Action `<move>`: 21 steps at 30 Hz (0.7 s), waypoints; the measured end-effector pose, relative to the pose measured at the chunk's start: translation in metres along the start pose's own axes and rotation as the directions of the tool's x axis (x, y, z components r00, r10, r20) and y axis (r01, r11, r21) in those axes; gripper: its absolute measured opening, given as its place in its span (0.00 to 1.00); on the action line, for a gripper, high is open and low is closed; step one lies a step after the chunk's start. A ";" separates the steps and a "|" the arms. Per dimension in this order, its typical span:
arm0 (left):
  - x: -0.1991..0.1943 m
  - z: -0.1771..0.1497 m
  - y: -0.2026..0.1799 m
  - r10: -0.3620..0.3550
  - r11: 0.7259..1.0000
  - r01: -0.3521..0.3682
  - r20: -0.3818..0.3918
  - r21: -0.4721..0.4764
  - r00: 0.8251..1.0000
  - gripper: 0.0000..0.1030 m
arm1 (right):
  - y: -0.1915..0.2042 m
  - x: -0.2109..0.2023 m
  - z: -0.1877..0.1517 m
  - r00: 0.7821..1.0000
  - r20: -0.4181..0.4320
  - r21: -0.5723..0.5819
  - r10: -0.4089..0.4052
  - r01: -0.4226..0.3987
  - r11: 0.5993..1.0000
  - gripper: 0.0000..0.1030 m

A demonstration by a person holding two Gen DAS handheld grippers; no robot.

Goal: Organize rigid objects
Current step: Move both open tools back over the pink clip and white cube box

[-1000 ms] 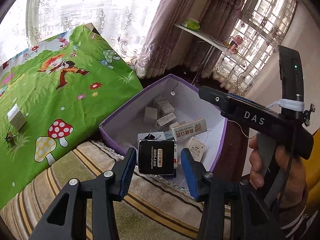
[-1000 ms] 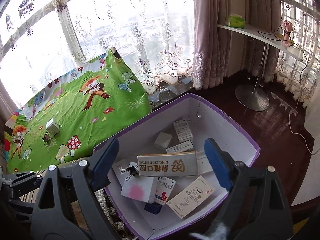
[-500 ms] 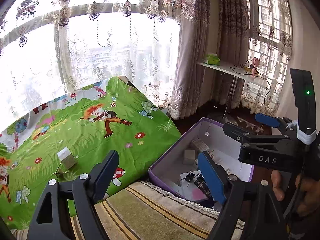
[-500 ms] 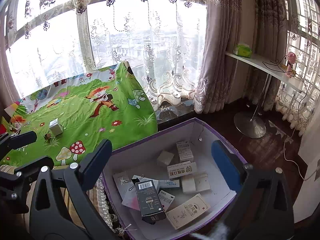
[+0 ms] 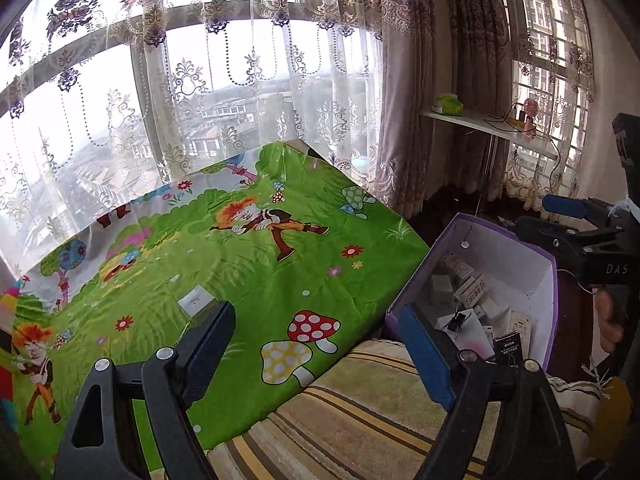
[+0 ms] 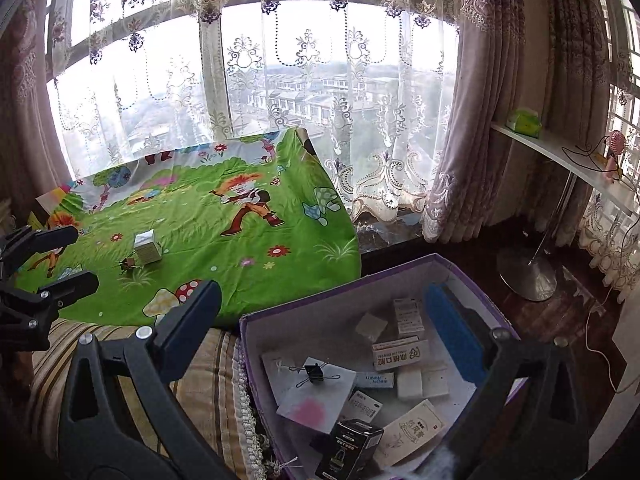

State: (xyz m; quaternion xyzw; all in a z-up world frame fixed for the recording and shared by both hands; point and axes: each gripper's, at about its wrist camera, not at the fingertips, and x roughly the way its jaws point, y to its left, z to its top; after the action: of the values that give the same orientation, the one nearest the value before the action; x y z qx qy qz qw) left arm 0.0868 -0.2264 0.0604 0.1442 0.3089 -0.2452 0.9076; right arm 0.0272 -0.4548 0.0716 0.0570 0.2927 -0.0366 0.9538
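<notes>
Your left gripper has swung away from the purple box since a second ago: then its jaws flanked the black box over the carton, and now they stand spread wide with nothing between them, aimed at the green cartoon cloth. That black box now lies inside the purple box at its near edge, leaning among the other cartons, its lower end cut off by the frame in the right wrist view. Your right gripper is spread wide too and holds nothing; a second ago the long yellow-and-white carton sat between its jaws, and now that carton rests flat in the box, partly behind the blue pad of the right-hand finger. A black binder clip lies on a white sheet with a pink blot in the box's left half. On the cloth, one small white box stands apart from everything, with a small dark object just beside it that is too small to identify. From the left wrist that white box is half hidden behind the left finger. The striped mat runs under both grippers, and the printing on most cartons is too blurred to read.
</notes>
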 end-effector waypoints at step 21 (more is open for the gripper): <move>0.078 -0.048 0.132 0.074 0.995 -0.057 -0.246 0.078 0.966 0.54 | 0.117 0.098 0.027 0.961 -0.220 -0.178 0.170 -0.211 0.961 1.00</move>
State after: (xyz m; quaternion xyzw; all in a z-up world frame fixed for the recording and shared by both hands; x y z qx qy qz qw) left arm 0.1872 -0.1240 -0.0108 0.2159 0.4066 -0.2057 0.8636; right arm 0.1355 -0.3458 0.0490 -0.0075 0.3835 0.0915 0.9190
